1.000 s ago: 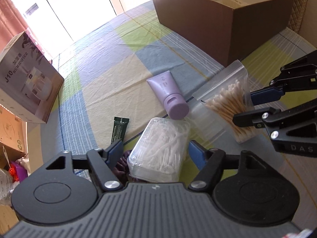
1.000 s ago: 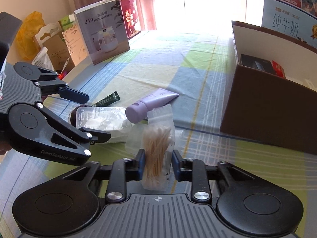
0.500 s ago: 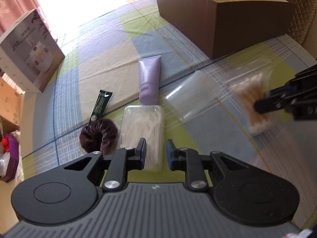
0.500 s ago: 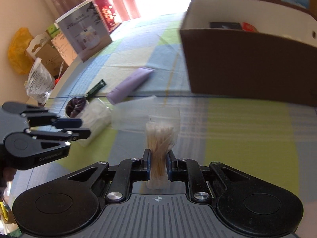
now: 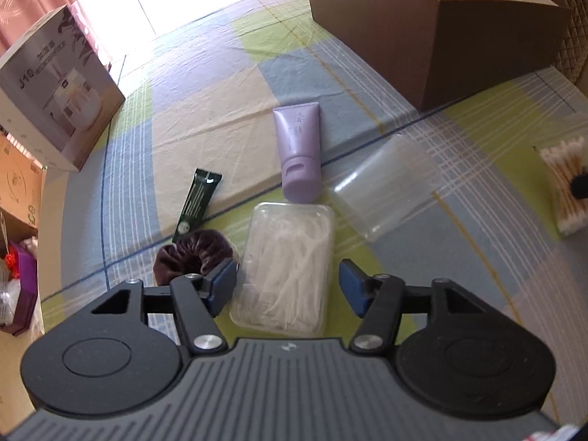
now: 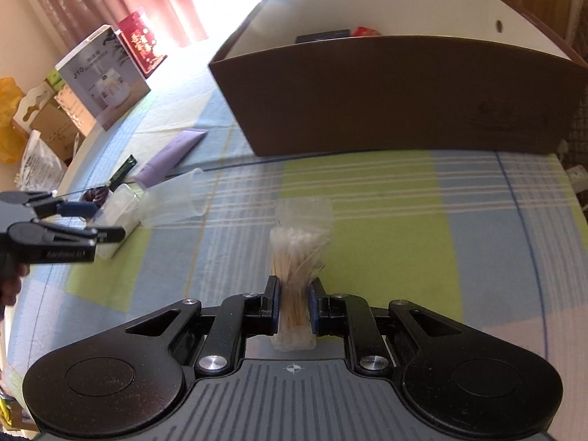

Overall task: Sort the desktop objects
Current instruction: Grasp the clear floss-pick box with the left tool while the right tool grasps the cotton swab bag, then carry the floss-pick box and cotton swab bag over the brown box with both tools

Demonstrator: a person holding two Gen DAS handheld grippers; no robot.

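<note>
My left gripper (image 5: 288,286) is open, its blue pads on either side of the near end of a clear box of white floss picks (image 5: 290,257) that lies on the checked tablecloth. Touching the box's left side is a dark scrunchie (image 5: 191,255). Beyond lie a green sachet (image 5: 198,204), a purple tube (image 5: 299,150) and an empty-looking clear packet (image 5: 386,187). My right gripper (image 6: 295,301) is shut on a bag of cotton swabs (image 6: 296,257), held upright above the cloth in front of the brown box (image 6: 386,92). The left gripper (image 6: 92,220) shows at far left.
The open brown box (image 5: 433,33) holds a few items against its far wall. A humidifier carton (image 5: 55,95) stands at the table's left edge, with cartons and bags beyond it. A hand holds the left gripper in the right wrist view.
The right gripper carried the swab bag away from the other items toward the brown box. The left gripper's fingers narrowed half a second ago and now stand wide around the floss box.
</note>
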